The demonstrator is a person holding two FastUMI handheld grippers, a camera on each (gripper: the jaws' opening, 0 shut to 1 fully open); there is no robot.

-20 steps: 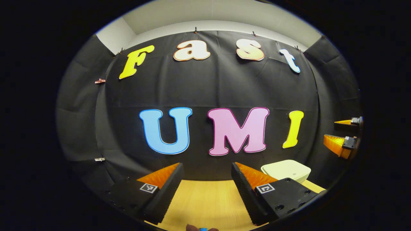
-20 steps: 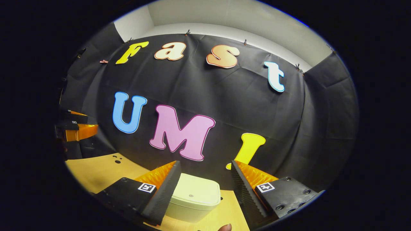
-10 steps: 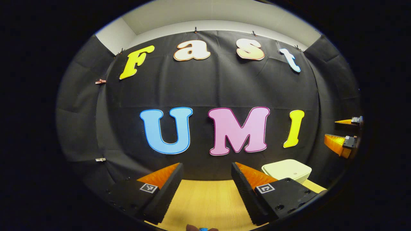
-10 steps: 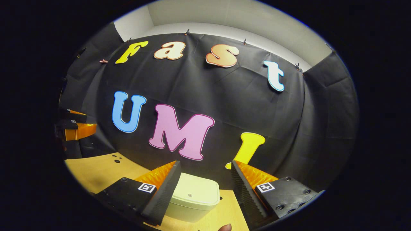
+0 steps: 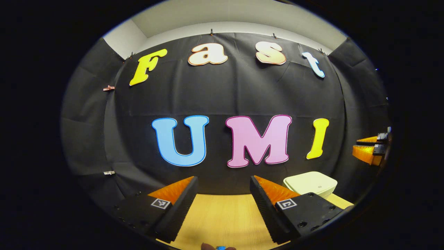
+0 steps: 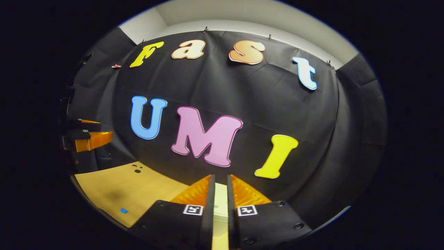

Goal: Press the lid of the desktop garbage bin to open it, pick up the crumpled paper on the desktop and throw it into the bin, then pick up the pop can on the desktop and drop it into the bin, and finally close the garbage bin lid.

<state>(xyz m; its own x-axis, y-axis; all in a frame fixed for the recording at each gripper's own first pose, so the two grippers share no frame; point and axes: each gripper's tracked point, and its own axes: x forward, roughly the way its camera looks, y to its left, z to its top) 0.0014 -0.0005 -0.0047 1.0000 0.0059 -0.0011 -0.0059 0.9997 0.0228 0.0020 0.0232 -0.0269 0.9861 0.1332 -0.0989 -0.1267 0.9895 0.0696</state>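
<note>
The cream garbage bin (image 5: 309,183) stands with its lid down at the right of the wooden table (image 5: 222,215), beyond my right-hand finger. My left gripper (image 5: 223,180) hovers open over bare table with nothing between its fingers. Far right in the left gripper view, the right gripper (image 5: 355,146) hangs above and to the right of the bin. In the right gripper view my right gripper (image 6: 220,177) is shut, with a thin slit left between the fingers. A strip of the bin (image 6: 220,199) shows through that slit. The left gripper (image 6: 104,127) shows at the far left there.
The black cloth wall runs close behind the table and the bin. Open tabletop (image 6: 138,187) lies left of the bin, with a small blue mark (image 6: 124,210) and two dark holes (image 6: 137,168) near the back edge.
My right gripper's fingers have closed from wide open to nearly touching, and its view has swung so the bin sits straight behind them. The left gripper has stayed still.
</note>
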